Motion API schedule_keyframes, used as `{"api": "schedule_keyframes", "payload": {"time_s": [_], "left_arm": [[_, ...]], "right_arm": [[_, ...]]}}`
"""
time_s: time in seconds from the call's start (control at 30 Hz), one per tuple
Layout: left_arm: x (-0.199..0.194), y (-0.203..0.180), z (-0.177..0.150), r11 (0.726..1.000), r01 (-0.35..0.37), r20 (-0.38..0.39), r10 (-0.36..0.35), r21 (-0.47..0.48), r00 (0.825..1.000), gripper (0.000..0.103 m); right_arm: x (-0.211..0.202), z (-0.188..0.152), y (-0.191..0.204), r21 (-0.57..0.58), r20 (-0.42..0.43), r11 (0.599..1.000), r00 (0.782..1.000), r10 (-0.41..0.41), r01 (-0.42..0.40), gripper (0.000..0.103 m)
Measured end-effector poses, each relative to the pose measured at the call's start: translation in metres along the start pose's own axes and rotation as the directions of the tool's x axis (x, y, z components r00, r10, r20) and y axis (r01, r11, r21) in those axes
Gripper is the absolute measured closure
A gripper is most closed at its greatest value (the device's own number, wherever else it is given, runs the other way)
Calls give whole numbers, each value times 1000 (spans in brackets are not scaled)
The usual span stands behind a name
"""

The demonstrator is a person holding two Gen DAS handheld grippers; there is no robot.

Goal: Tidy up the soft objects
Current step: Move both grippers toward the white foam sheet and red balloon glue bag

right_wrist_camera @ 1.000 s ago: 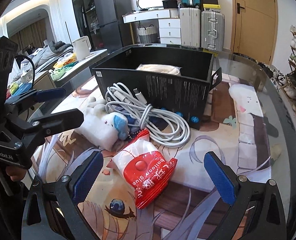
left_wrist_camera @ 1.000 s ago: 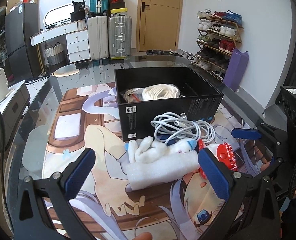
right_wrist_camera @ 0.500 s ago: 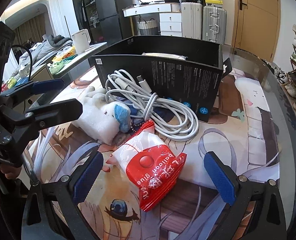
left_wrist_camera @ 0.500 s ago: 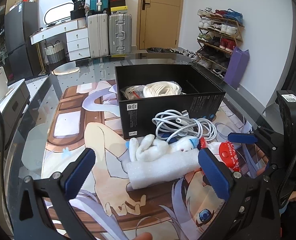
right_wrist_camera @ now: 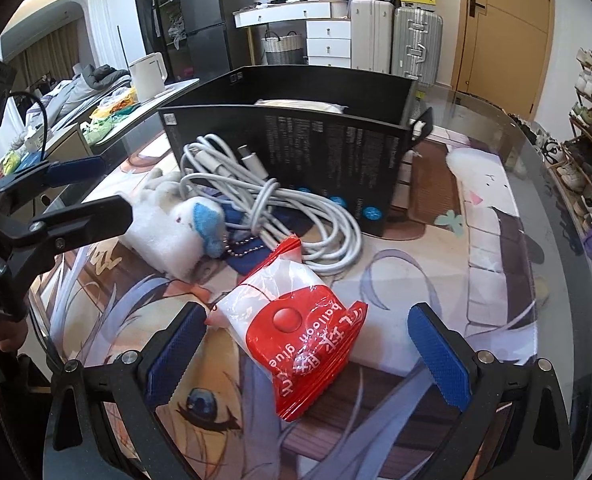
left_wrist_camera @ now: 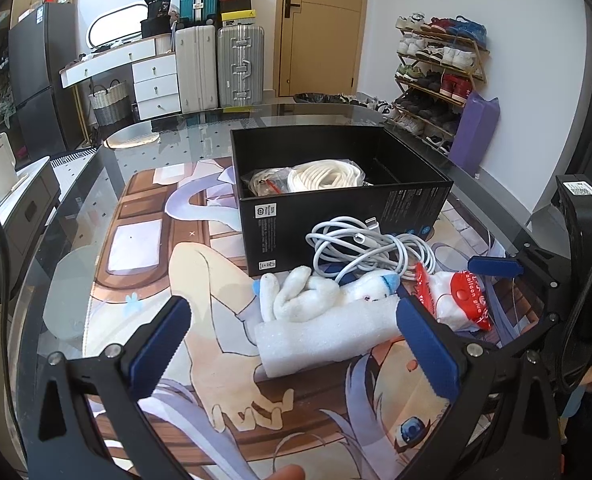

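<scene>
A black box point(left_wrist_camera: 347, 220) point(right_wrist_camera: 335, 148) stands on the mat, holding a white rope coil point(left_wrist_camera: 325, 174) and a clear bag point(left_wrist_camera: 266, 182). In front of it lie a white cable bundle point(left_wrist_camera: 371, 246) point(right_wrist_camera: 272, 208), a white plush toy point(left_wrist_camera: 315, 294) point(right_wrist_camera: 184, 224), a white foam roll point(left_wrist_camera: 327, 336) and a red-and-white balloon glue bag point(left_wrist_camera: 461, 302) point(right_wrist_camera: 299, 328). My left gripper point(left_wrist_camera: 296, 344) is open, its fingers either side of the foam roll but short of it. My right gripper point(right_wrist_camera: 303, 352) is open around the glue bag's near end, not touching.
Everything rests on a printed mat over a round glass table point(left_wrist_camera: 76, 200) point(right_wrist_camera: 543, 168). Beyond the table are suitcases point(left_wrist_camera: 220, 68), a white dresser point(left_wrist_camera: 144, 76), a shoe rack point(left_wrist_camera: 435, 68) and a door. A white kettle point(right_wrist_camera: 148, 74) stands on a side counter.
Both grippers have come nearer the pile. The glue bag now sits larger and between my right fingers. The objects have not moved.
</scene>
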State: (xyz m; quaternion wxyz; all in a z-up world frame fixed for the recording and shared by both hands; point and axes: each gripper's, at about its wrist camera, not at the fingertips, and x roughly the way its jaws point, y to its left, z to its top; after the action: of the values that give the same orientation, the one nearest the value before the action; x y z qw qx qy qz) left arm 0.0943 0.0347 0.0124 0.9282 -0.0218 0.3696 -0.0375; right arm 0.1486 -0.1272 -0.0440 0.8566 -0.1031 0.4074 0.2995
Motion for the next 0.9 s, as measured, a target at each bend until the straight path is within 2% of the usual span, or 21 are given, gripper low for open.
{"api": "schedule_keyframes", "payload": {"time_s": [0.63,0.67,0.8,0.9], "left_arm": [[1,-1,-4,1000,3,-10,-3,10,1000,0],[1,-2,-4,1000,3,-11,-3,12,1000,0],[2,-3,-4,1000,6,-17,-5,16,1000,0],[2,-4,-4,1000,10,-23,-10,18,1000,0]], "right_arm": [[1,-3,15,-35,-6,999,1000,-22,21,1],[1,-3,16,-36,-2,999,1000,-23,23,3],[-3,-2,14,-45,9,999,1000,-18,18,24],[-5,-1,12,-51,14,999,1000,-12,13,31]]}}
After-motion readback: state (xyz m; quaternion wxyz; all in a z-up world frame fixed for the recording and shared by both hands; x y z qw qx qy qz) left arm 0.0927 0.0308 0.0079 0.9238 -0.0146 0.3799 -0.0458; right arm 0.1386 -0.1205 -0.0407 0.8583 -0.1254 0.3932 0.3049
